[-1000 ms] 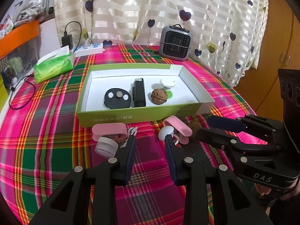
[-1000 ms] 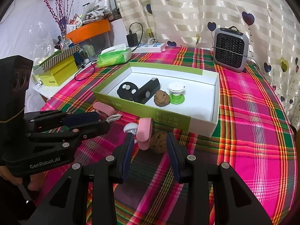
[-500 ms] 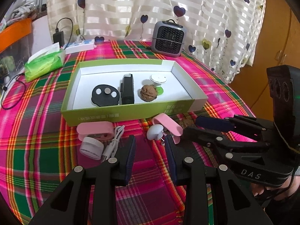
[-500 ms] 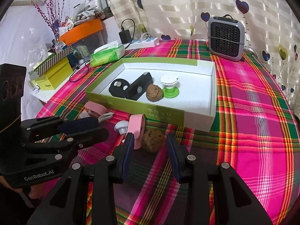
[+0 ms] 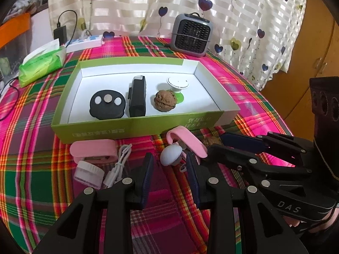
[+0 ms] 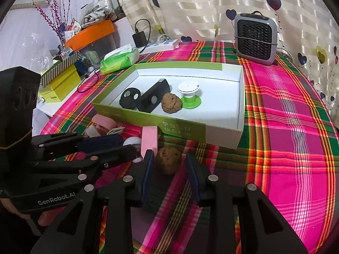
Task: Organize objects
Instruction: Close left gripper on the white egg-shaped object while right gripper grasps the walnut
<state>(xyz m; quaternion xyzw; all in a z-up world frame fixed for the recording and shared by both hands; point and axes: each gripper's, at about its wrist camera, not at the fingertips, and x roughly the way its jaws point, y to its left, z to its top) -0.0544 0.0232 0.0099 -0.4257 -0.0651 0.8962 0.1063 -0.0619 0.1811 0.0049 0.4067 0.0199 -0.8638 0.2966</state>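
Brown, wrinkled shell: a loose walnut (image 6: pixel 169 159) sits on the plaid cloth (image 6: pixel 286 148) between the fingers of the right gripper (image 6: pixel 169 165), at about 6 o'clock of the green-and-white box (image 6: pixel 220 139).

- Right jaws: closing around the walnut. A sliver of cloth shows on each side, so the pads look not yet seated. A second ago the gap was wider and the nut lay a little ahead of the tips; now it is well in between.
- Meaning for the task: likely the pick of the walnut, to join the other walnut (image 5: pixel 165 103) in the box beside the black disc (image 5: pixel 107 105), black case (image 5: pixel 137 97) and white-and-green knob (image 5: pixel 177 84).
- Left gripper (image 5: pixel 167 165): jaws apart, nothing held. The white mushroom-shaped piece (image 5: pixel 169 157) lies at their tips, touching the pink clip (image 5: pixel 186 141) at its 1 o'clock.
- Against the earlier left view: the left gripper has slid rightward and slightly down. The pink case (image 5: pixel 93 151), small white jar (image 5: pixel 89 172) and white cable (image 5: pixel 118 167), once at its left finger, now lie at its 9 o'clock.
- Left on the cloth: all of these pieces.
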